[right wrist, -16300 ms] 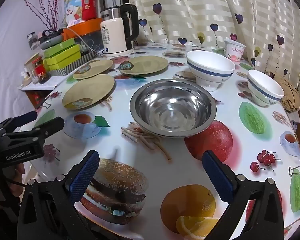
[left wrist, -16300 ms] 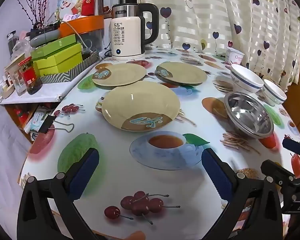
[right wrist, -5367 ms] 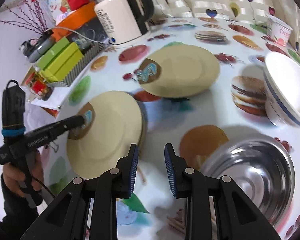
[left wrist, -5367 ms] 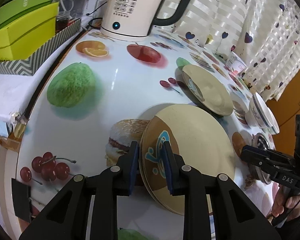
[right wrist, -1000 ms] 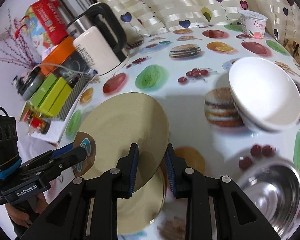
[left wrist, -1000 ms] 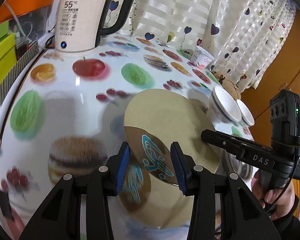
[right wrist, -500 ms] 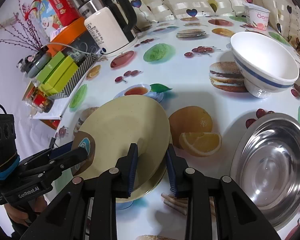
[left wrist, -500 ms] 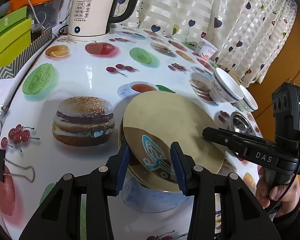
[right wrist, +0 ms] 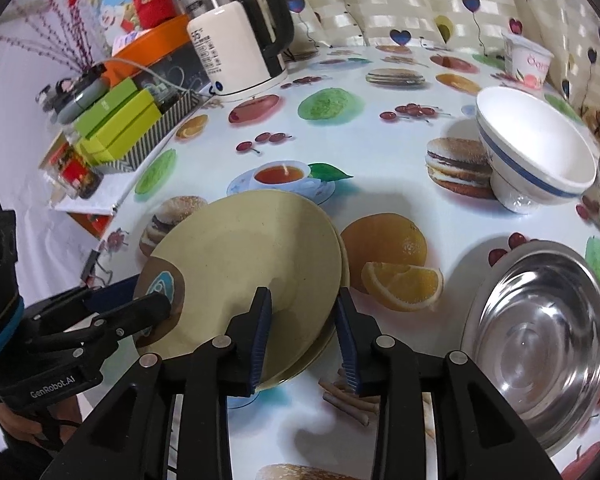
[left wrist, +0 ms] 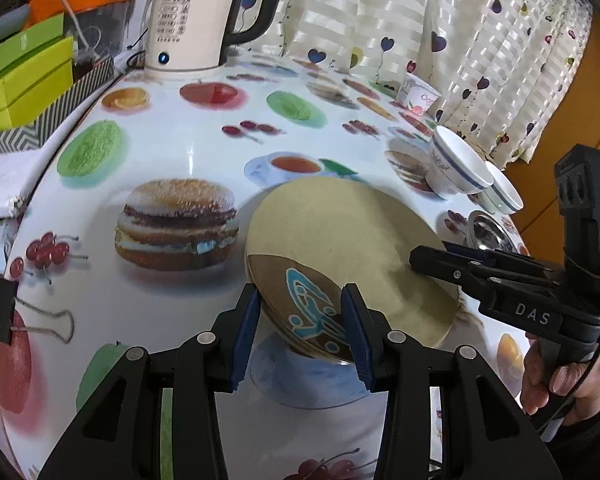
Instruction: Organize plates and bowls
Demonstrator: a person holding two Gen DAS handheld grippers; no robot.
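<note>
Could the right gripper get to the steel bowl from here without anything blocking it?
Probably yes. The steel bowl sits empty just beside the right gripper, with only bare tablecloth between them. But the gripper's jaws are around the plate stack, having just been opening, so it must clear that first.

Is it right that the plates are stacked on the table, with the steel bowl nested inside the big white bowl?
Not quite. The plates are stacked on the table, but the steel bowl is not nested in the white bowl. It sits on the table by itself, apart from the white bowl. The right wrist view shows this.
</note>
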